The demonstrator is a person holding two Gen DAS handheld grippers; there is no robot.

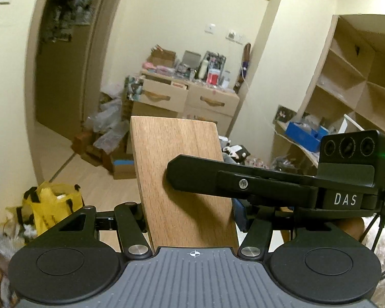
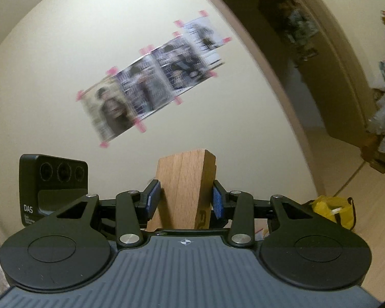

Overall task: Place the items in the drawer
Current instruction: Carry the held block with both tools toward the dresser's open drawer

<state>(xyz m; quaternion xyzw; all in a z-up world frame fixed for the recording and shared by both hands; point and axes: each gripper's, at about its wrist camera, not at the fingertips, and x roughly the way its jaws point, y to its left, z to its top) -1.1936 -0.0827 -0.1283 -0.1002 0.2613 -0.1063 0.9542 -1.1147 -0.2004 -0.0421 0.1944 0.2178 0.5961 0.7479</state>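
Note:
A light wooden block (image 1: 177, 169) stands upright between the fingers of my left gripper (image 1: 190, 213), which is shut on its lower part; the pads are mostly hidden behind it. From the right, a black finger (image 1: 192, 177) of my right gripper lies against the block's broad face. In the right wrist view, my right gripper (image 2: 186, 201) has both blue pads (image 2: 153, 200) pressed on the sides of the wooden block (image 2: 184, 179). It looks like the same block, held in the air. A beige chest of drawers (image 1: 187, 100) stands far off by the back wall.
Open wooden shelving (image 1: 351, 84) fills the right side. Cardboard boxes and plastic bags (image 1: 107, 133) crowd the floor beside the chest. A yellow bag (image 1: 54, 202) lies at the lower left. A dark doorway (image 1: 61, 64) opens on the left. Photos (image 2: 151, 79) are taped to the wall.

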